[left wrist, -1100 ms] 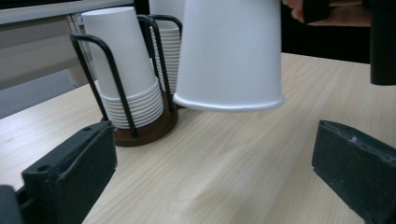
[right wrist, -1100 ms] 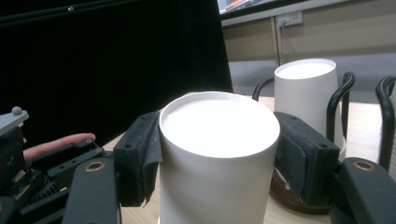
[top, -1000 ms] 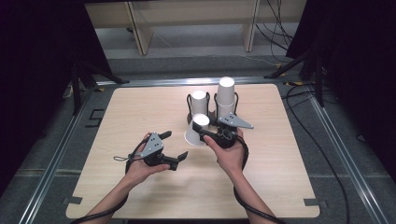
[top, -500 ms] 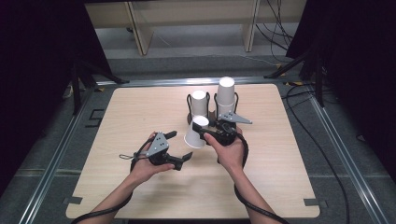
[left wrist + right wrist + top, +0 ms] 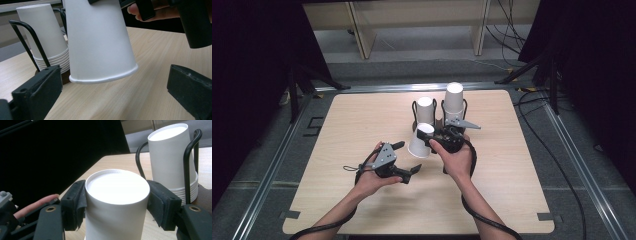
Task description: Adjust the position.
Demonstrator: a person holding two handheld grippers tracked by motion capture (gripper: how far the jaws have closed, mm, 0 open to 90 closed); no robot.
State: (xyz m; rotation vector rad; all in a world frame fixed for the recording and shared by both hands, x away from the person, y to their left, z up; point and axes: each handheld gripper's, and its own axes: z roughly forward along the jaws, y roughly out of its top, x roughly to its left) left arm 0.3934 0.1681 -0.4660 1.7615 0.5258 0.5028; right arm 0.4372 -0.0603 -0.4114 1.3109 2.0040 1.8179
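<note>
I had the right gripper (image 5: 438,141) clamped on an upturned paper cup (image 5: 421,140), held tilted above the table (image 5: 522,165), just in front of the wire cup rack (image 5: 414,107). The left gripper (image 5: 406,159) waited with jaws wide, empty. Risk noted: over-squeezing would crush the thin wall.

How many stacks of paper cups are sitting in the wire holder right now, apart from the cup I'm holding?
2: a shorter stack on the holder's left and a taller stack on its right. How many cups each holds can't be told. The loose cup is clamped in the right tool.
</note>
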